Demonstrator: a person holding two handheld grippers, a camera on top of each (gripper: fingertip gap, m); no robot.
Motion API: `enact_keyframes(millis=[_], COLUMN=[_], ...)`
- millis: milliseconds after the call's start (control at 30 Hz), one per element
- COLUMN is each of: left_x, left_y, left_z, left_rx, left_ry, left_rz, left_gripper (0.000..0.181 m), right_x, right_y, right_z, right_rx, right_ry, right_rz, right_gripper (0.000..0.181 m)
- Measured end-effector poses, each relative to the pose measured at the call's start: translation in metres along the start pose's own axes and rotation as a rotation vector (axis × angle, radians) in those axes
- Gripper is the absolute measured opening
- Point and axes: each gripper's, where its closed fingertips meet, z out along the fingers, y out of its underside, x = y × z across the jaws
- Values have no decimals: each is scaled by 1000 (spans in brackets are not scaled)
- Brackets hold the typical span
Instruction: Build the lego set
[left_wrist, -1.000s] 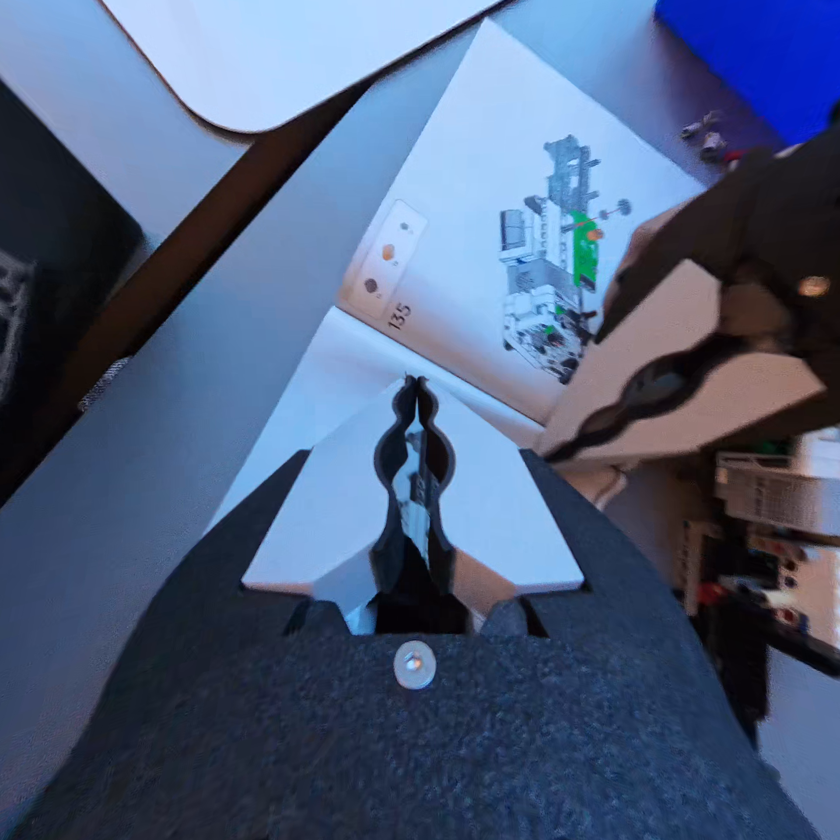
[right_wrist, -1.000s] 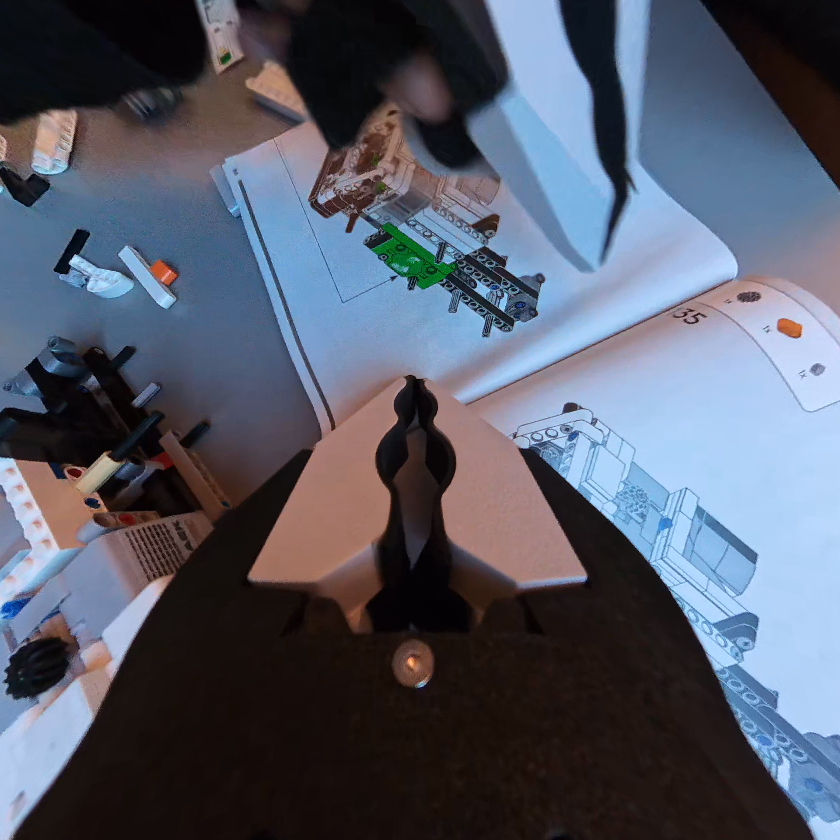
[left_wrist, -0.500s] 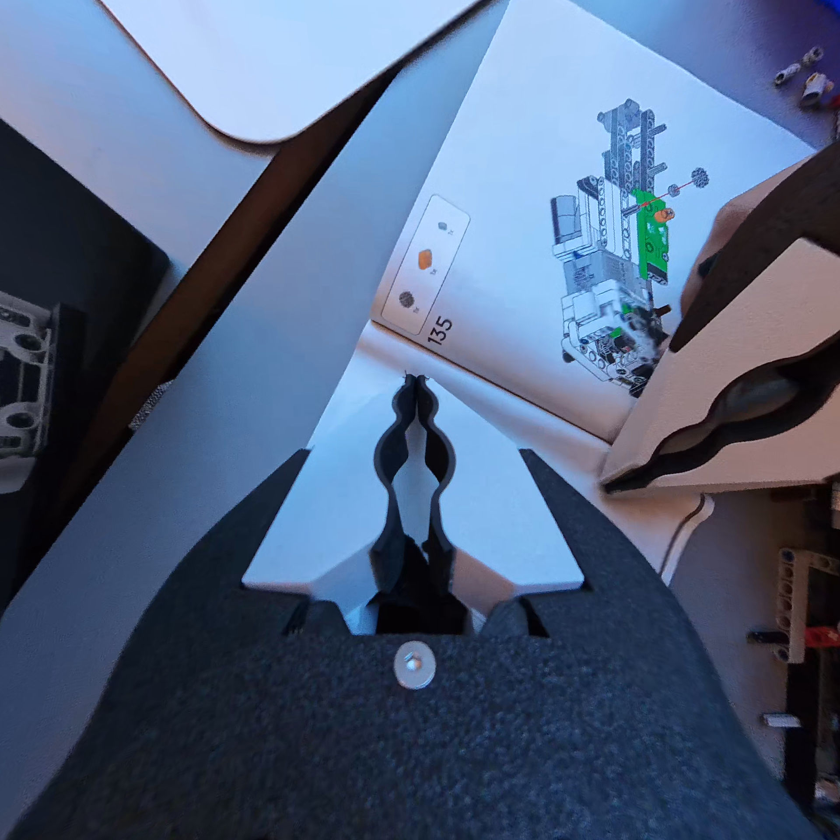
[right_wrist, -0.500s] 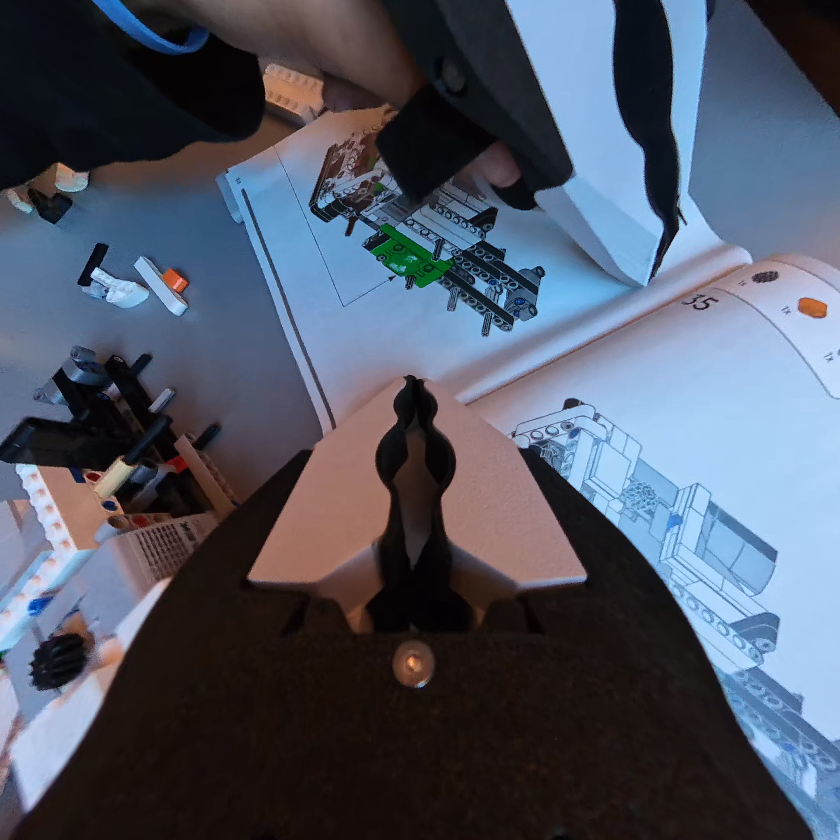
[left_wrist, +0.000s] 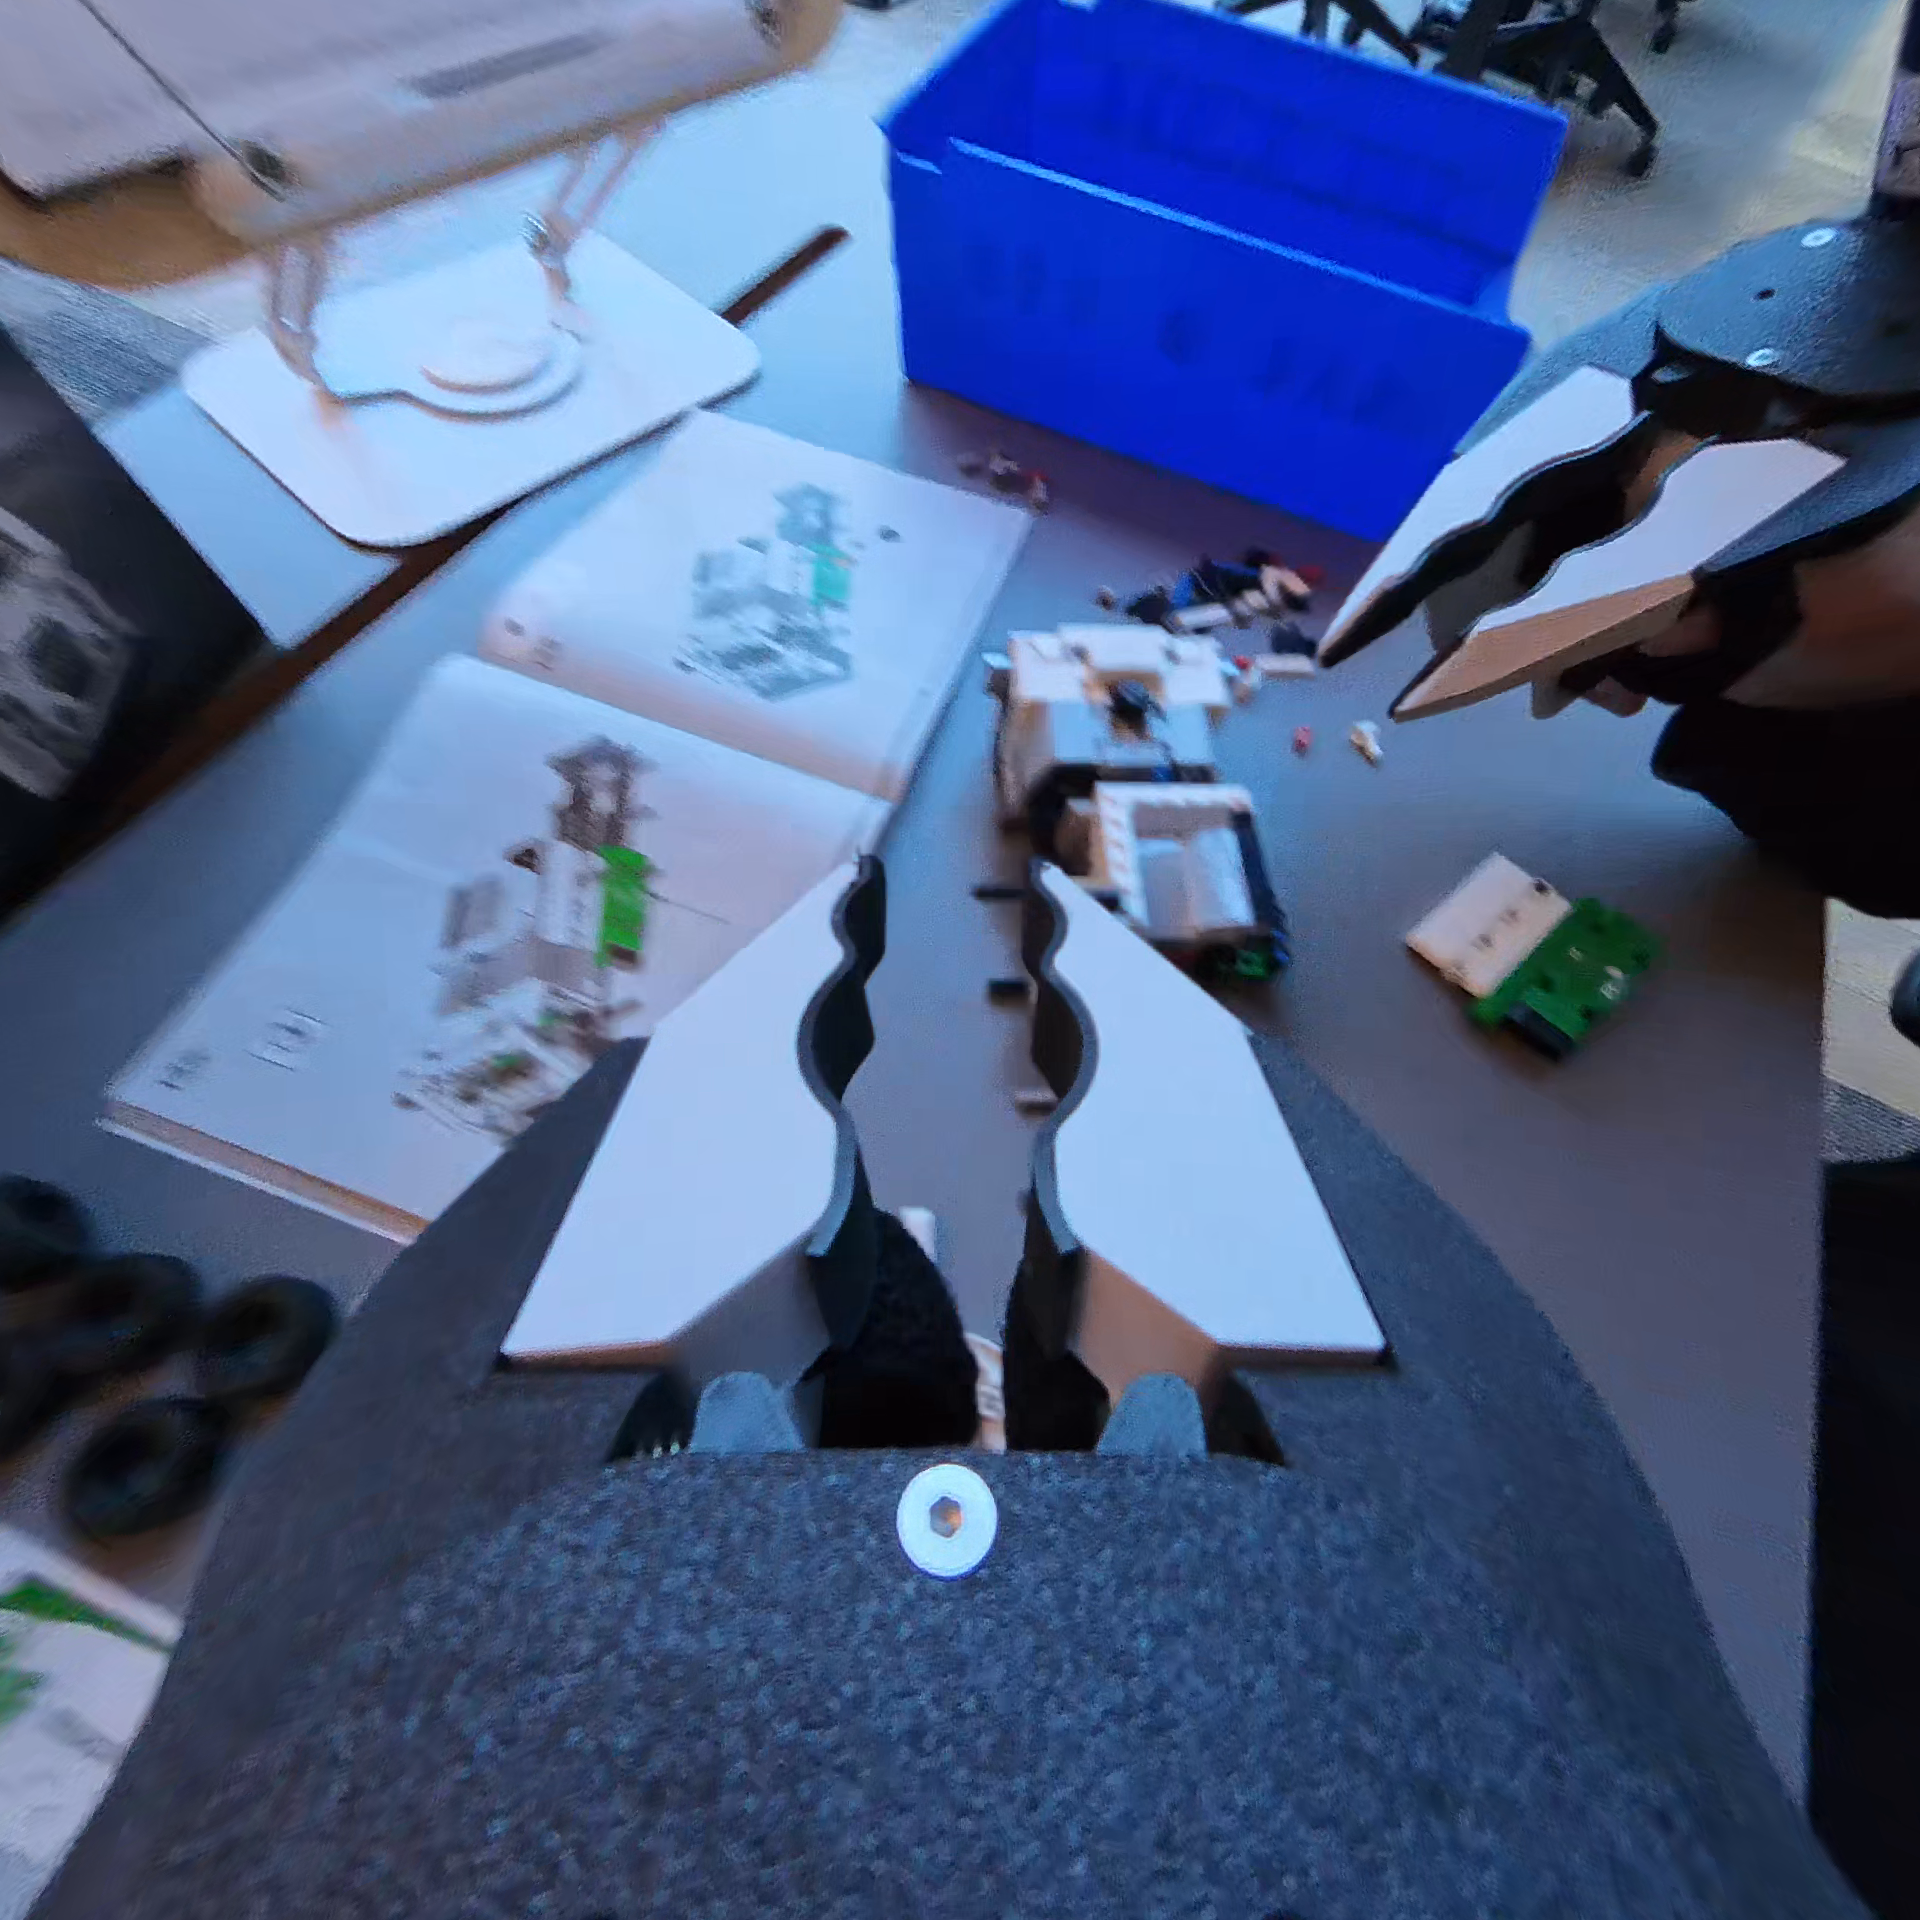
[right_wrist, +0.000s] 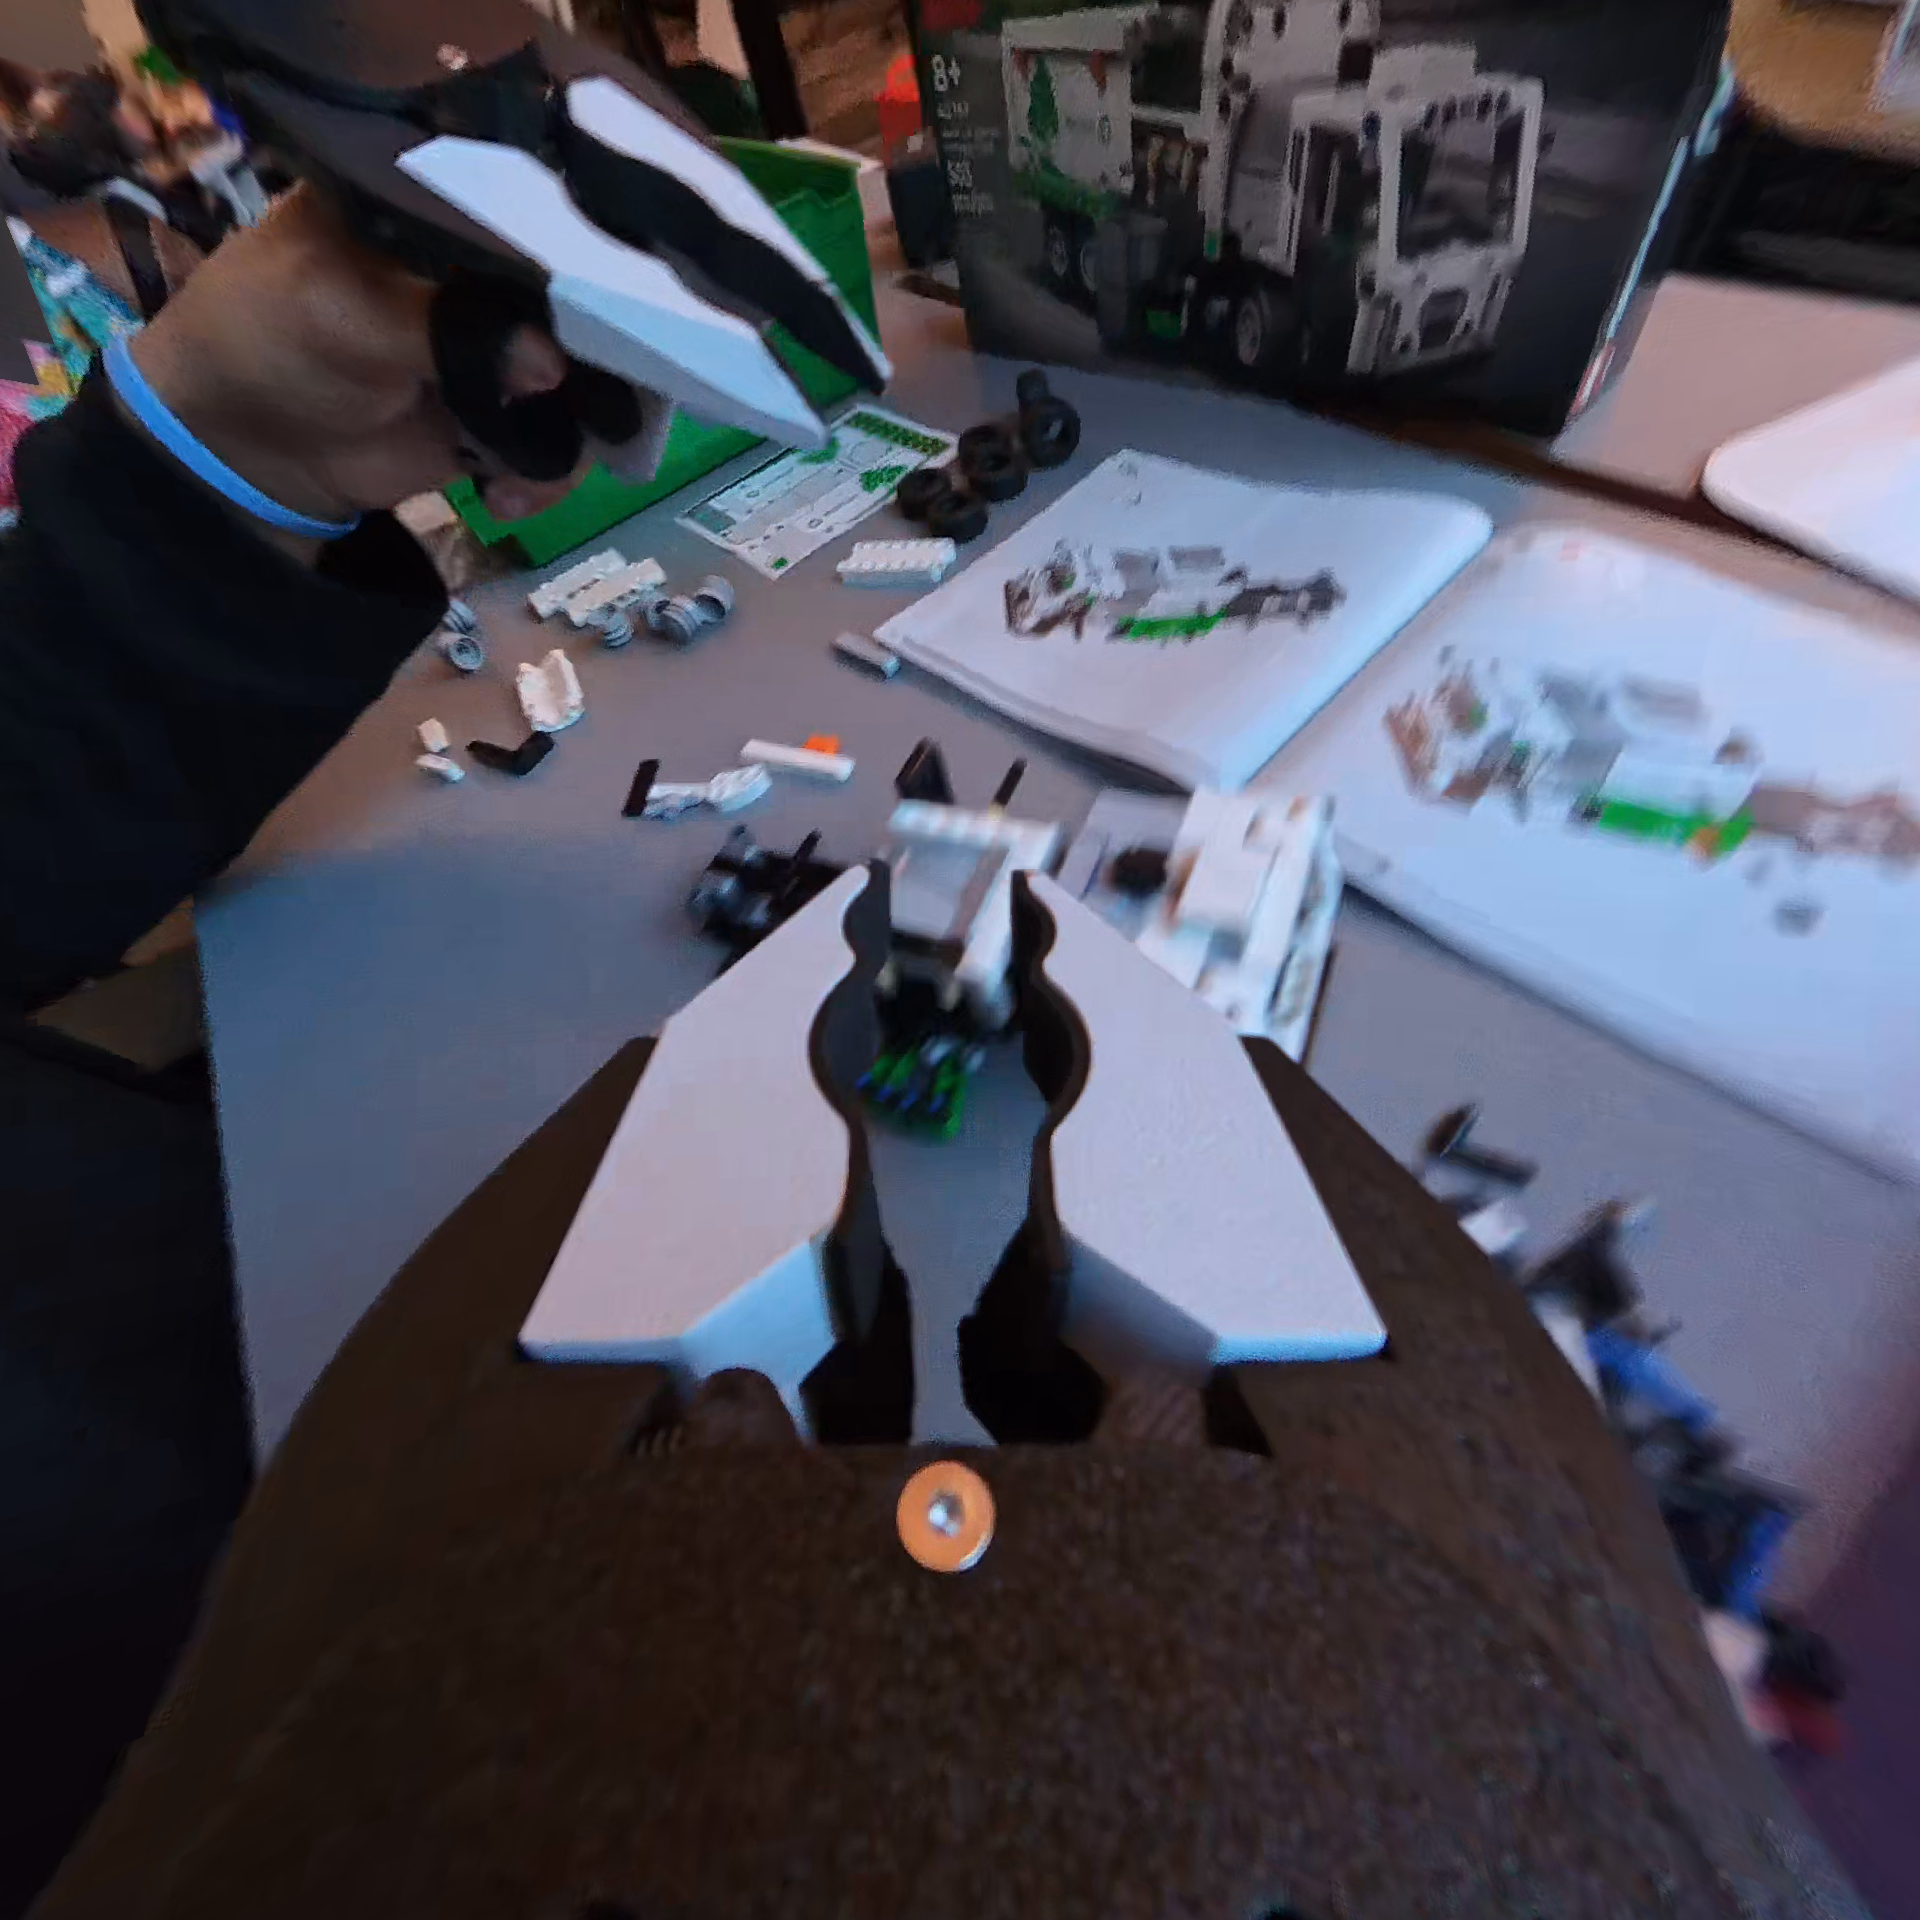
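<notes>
Fingers: both my grippers are spread and carry nothing; the left gripper (left_wrist: 951, 883) and the right gripper (right_wrist: 940, 883) hang above the table (left_wrist: 1507, 1195), touching nothing.
Model location: the part-built truck (left_wrist: 1132, 790), white and black, sits mid-table just beside the open instruction booklet (left_wrist: 582, 831); from the right wrist view it lies straight ahead between my fingers (right_wrist: 1195, 1143).
Loose parts: a white-and-green plate assembly (left_wrist: 1527, 945) lies apart on the right; small pieces (right_wrist: 582, 613) and black tyres (right_wrist: 987, 468) are scattered nearby.
Handling: I judge the model light, rigid and slick, and likely to shed bricks if squeezed hard. I would grip its solid body low across the sides, not the thin protruding beams.
Room: bare table lies near me in front of the model. The blue bin (left_wrist: 1195, 270) bounds the far side, the set box (right_wrist: 1299, 187) another edge.
</notes>
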Motion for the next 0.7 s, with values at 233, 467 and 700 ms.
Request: enact_keyframes(millis=[233, 467, 700], left_x=[68, 70, 50], left_y=[74, 97, 117], left_z=[17, 21, 22], left_rx=[-87, -66, -94], left_ry=[47, -15, -89], left_rz=[-54, -110, -133], left_gripper=[29, 35, 57], right_x=[-39, -30, -26], right_y=[80, 88, 80], right_z=[-22, -31, -9], right_rx=[-45, -68, 6], right_ry=[71, 178, 229], right_rz=[172, 53, -62], right_gripper=[27, 35, 66])
